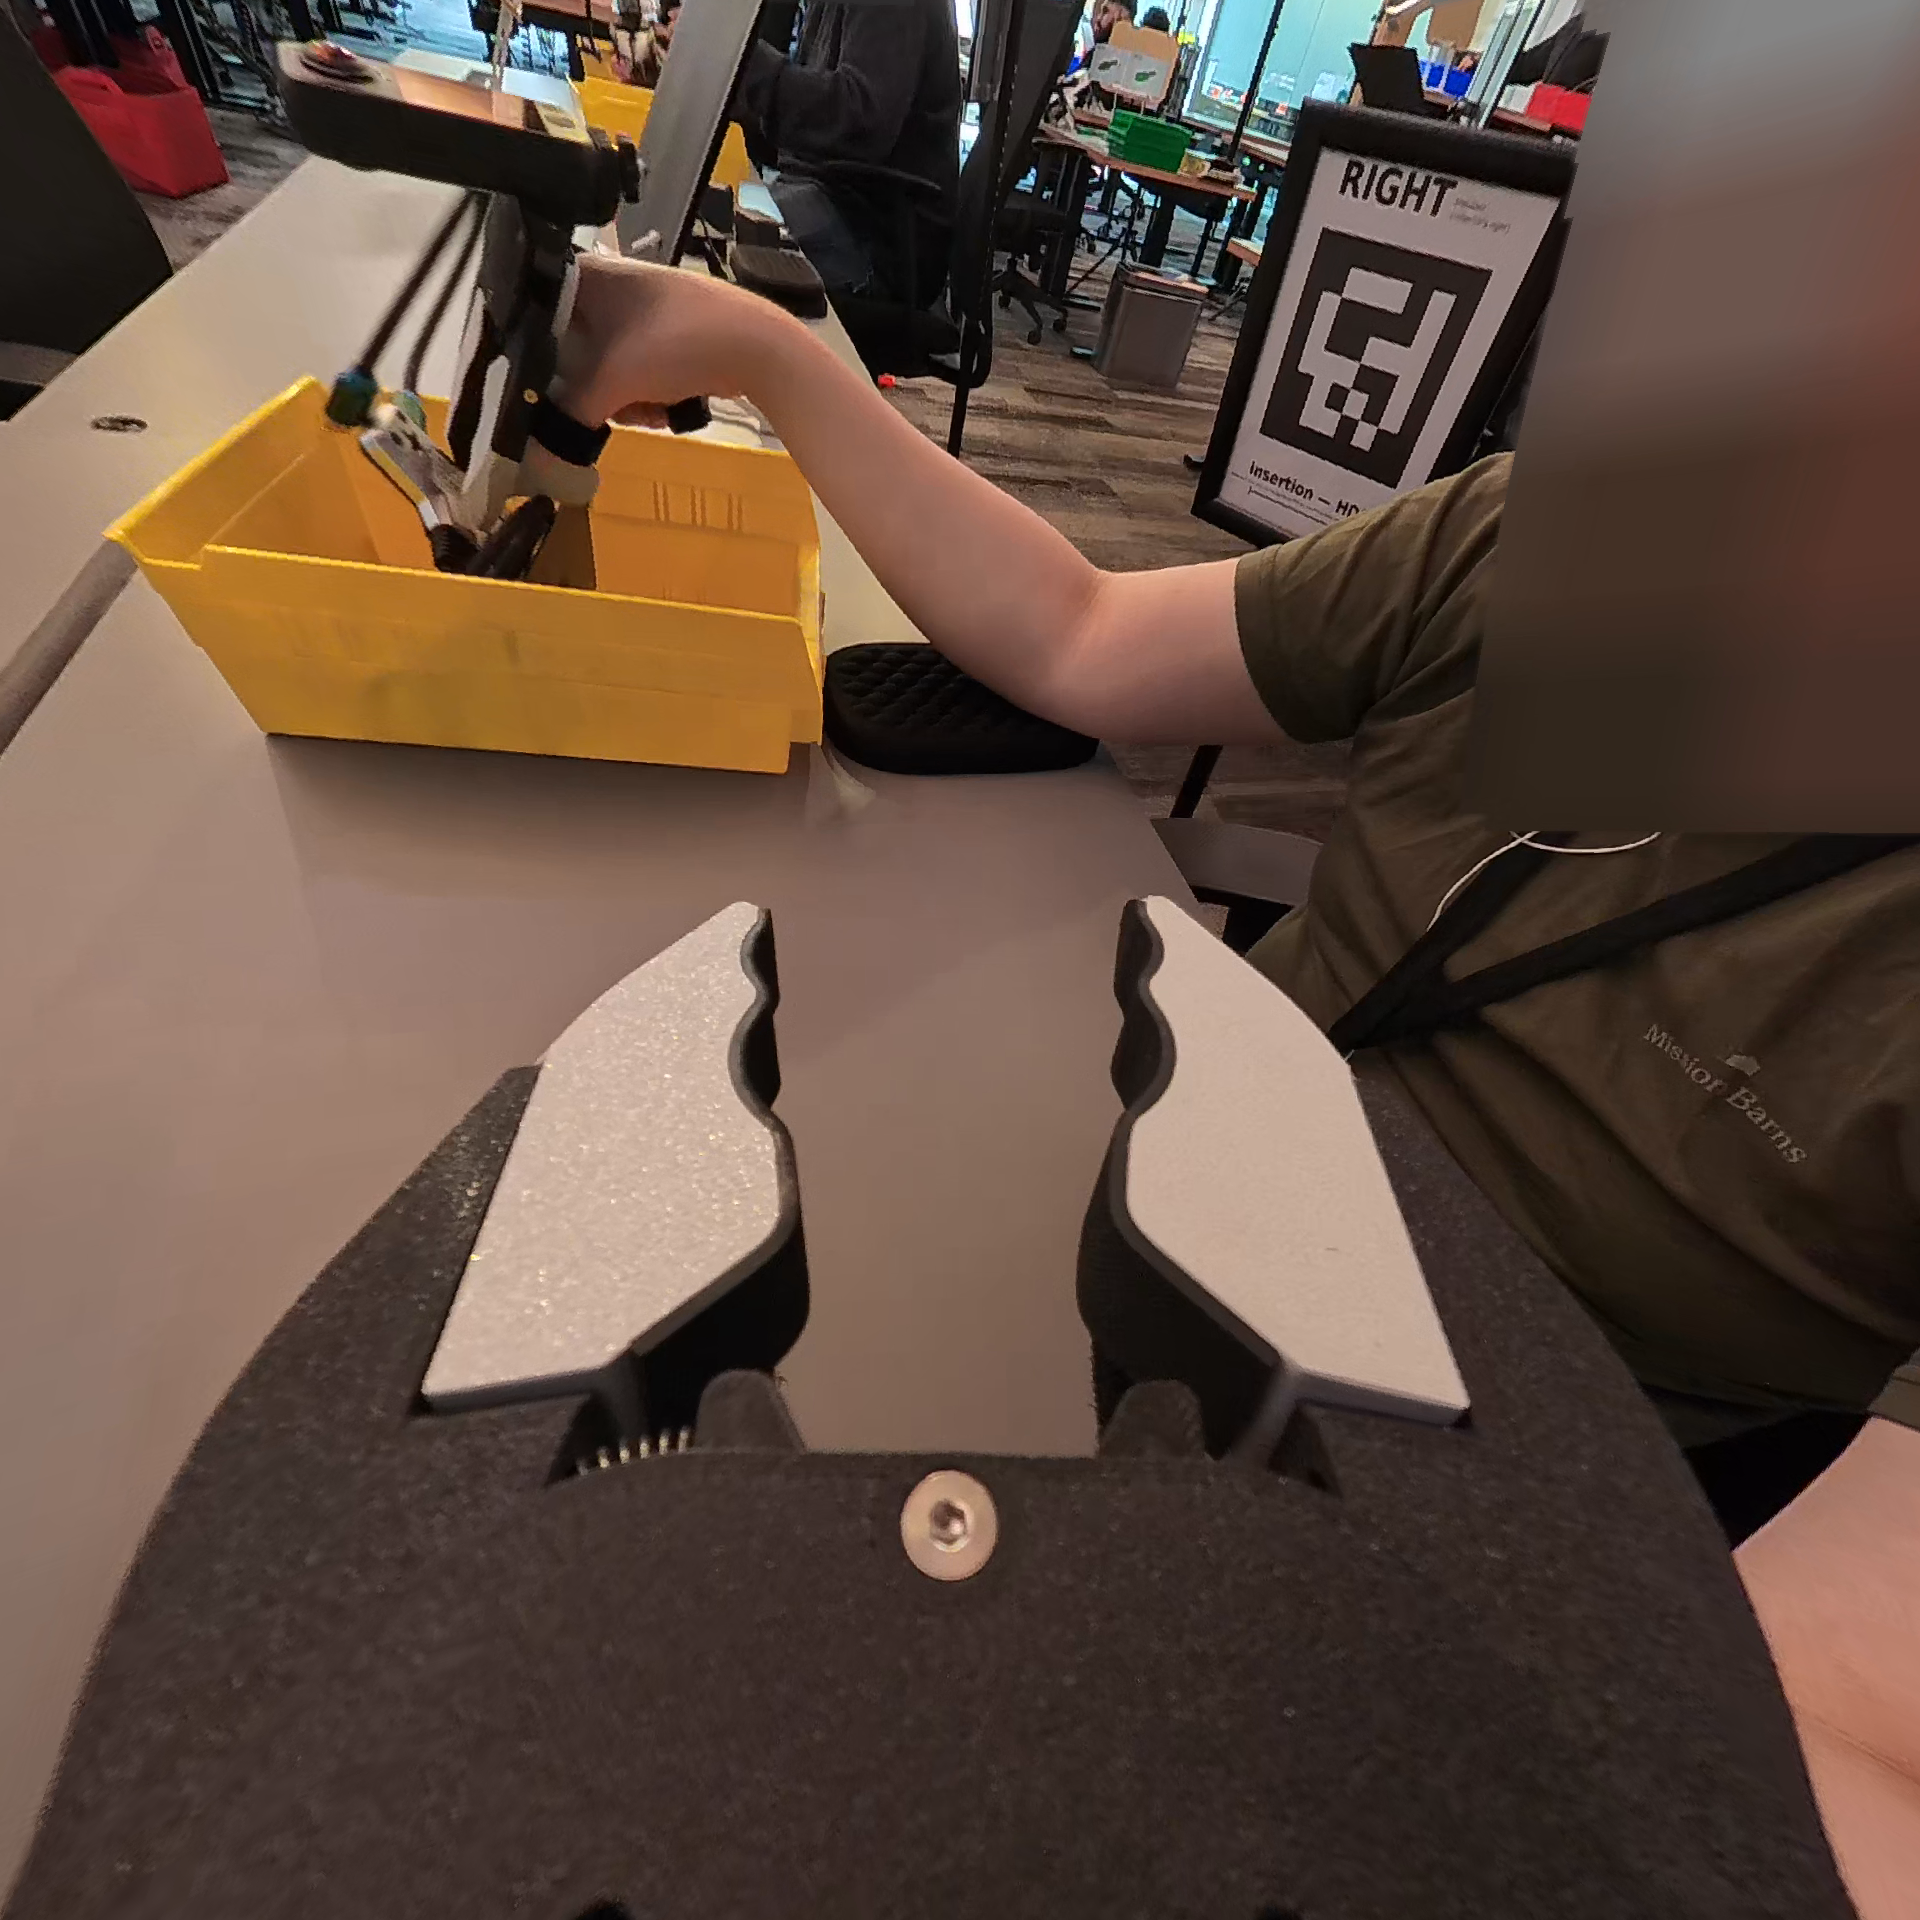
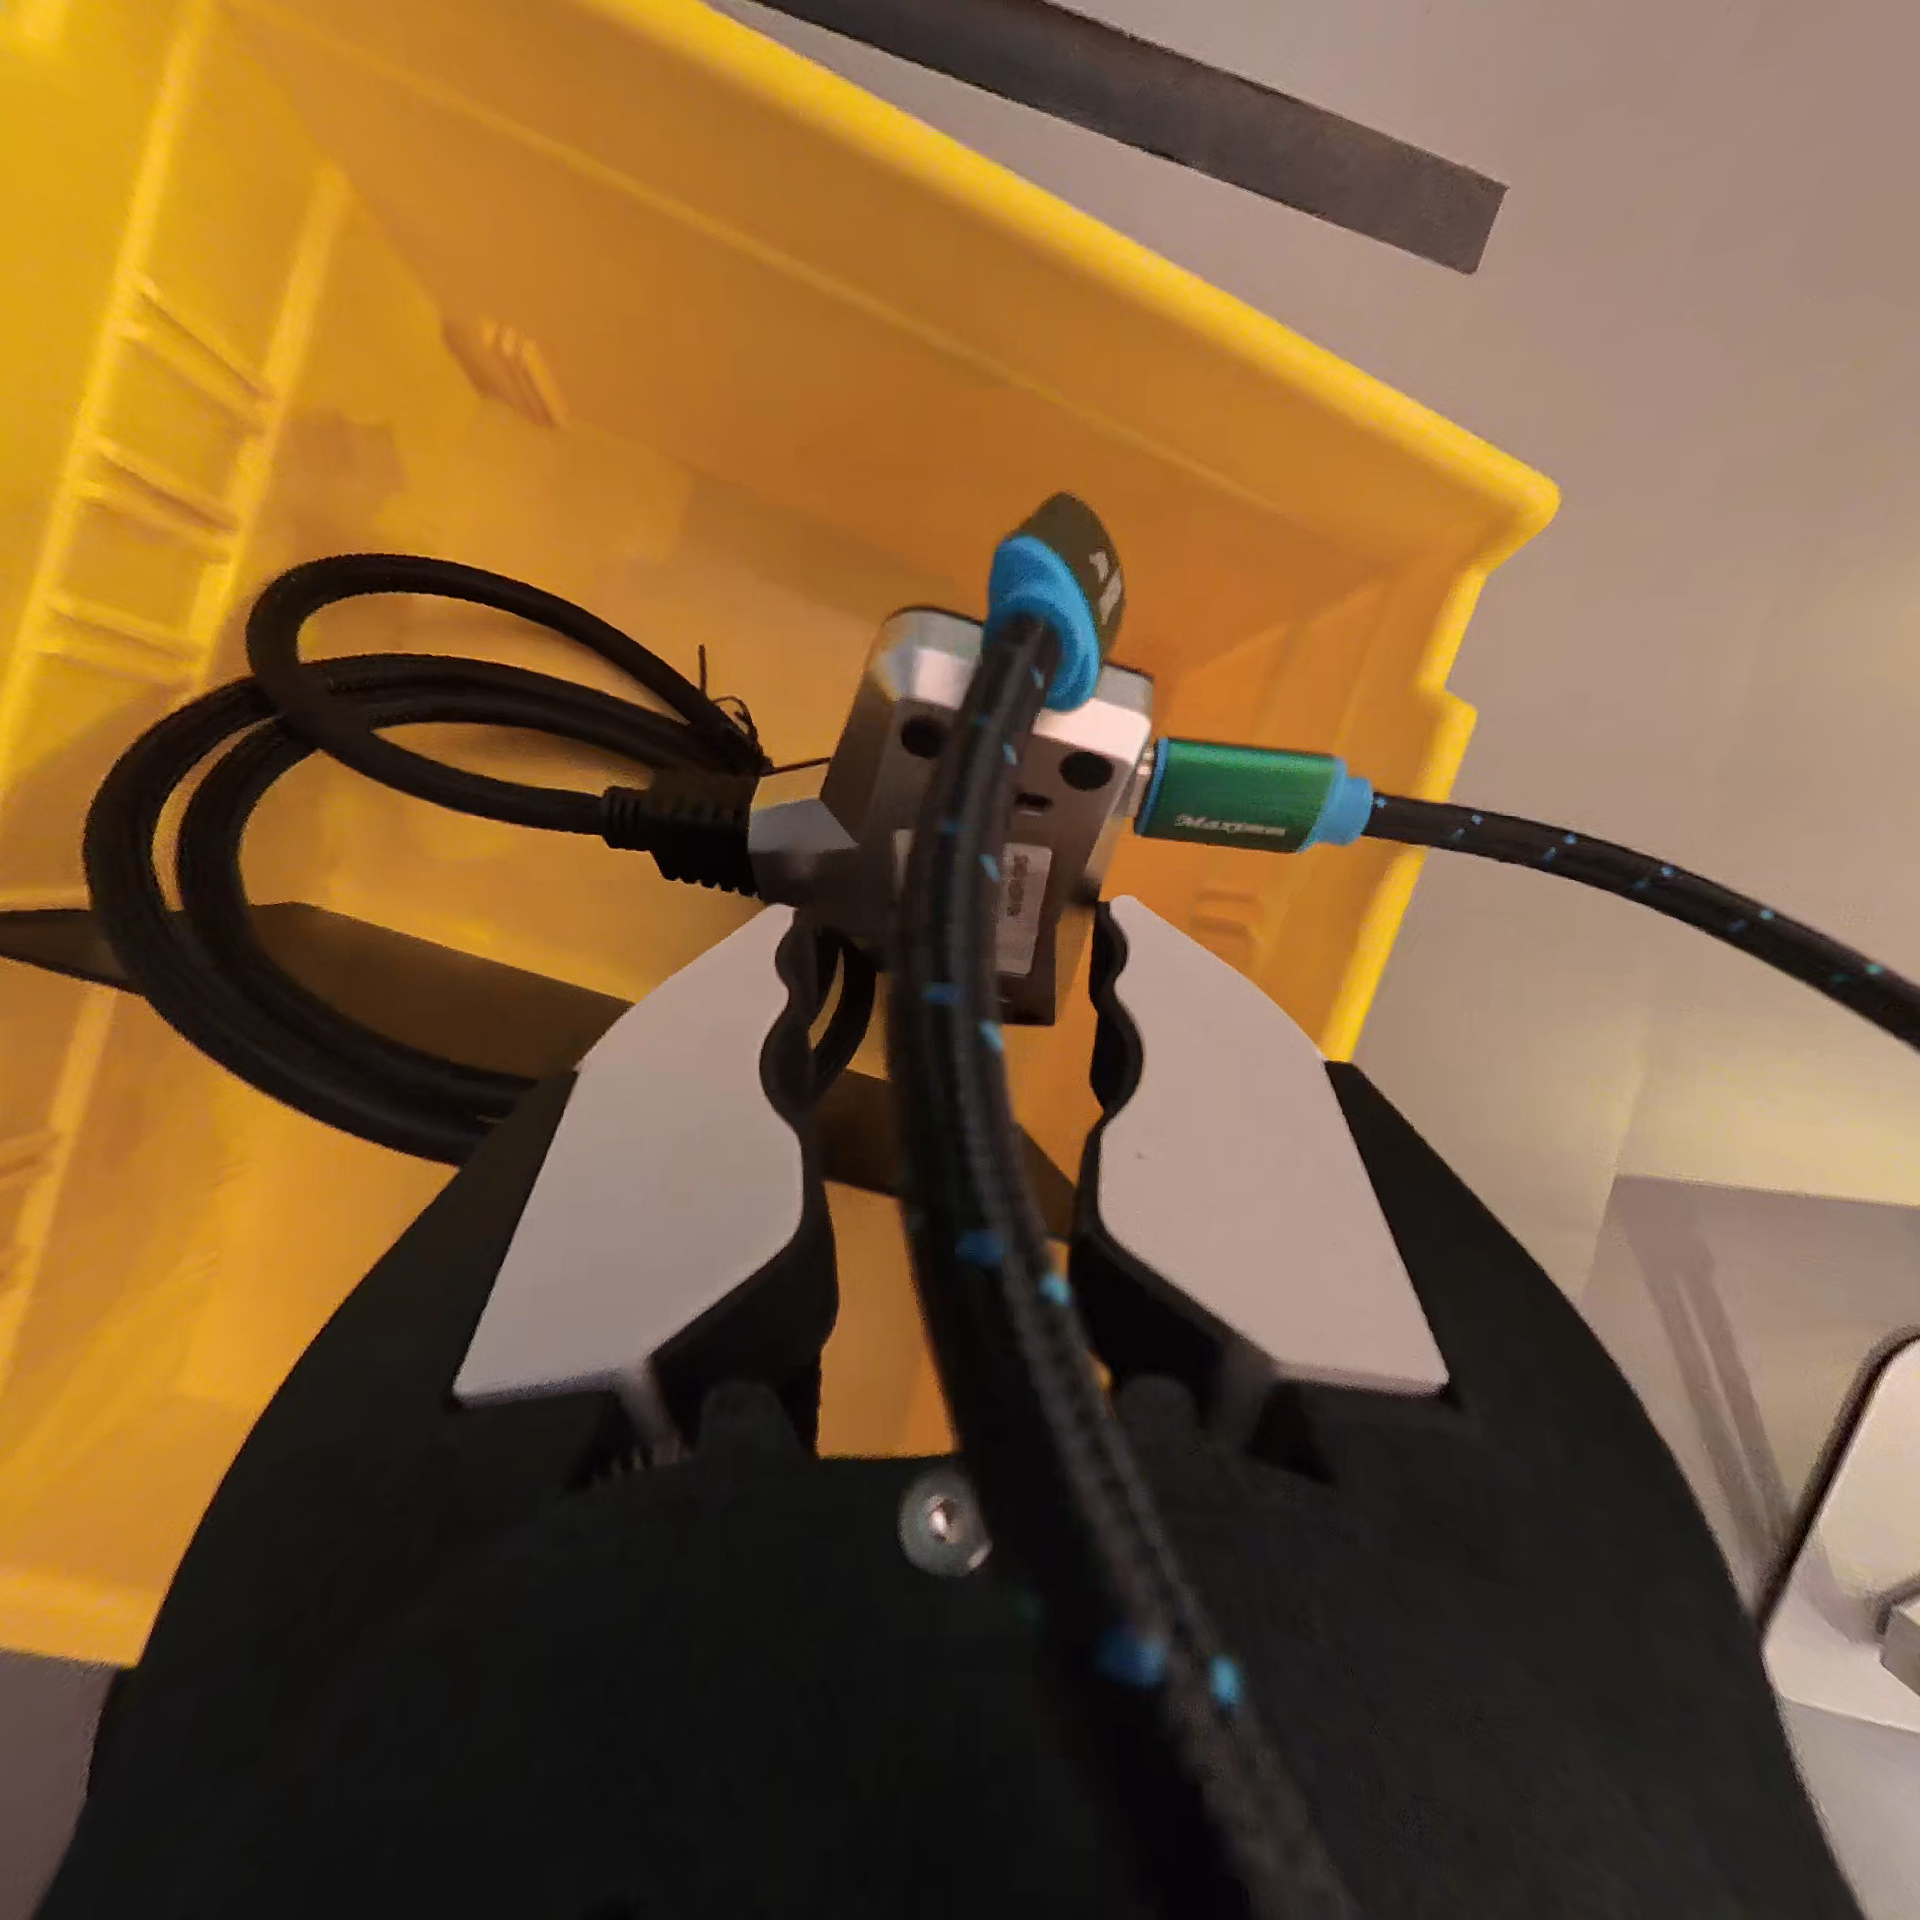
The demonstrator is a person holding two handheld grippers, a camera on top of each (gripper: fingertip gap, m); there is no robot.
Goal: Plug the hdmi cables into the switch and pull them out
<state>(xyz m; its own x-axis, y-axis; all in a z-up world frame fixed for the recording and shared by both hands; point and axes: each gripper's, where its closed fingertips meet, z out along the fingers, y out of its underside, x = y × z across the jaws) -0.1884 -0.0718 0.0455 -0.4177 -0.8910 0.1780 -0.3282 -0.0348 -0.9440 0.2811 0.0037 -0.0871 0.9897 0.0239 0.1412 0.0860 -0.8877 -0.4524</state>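
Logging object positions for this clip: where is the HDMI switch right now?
In the right wrist view the silver switch sits at the tips of the right hand-held gripper, over the yellow bin, with a green-plugged cable in its right side.

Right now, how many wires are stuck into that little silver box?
3. A green plug sits on the silver box's right side, a blue-collared plug on top, and a black plug on the left. Its far side is hidden.

Grey table [image 1: 436, 935] — yellow bin [image 1: 499, 665], black pad [image 1: 951, 712] on it.
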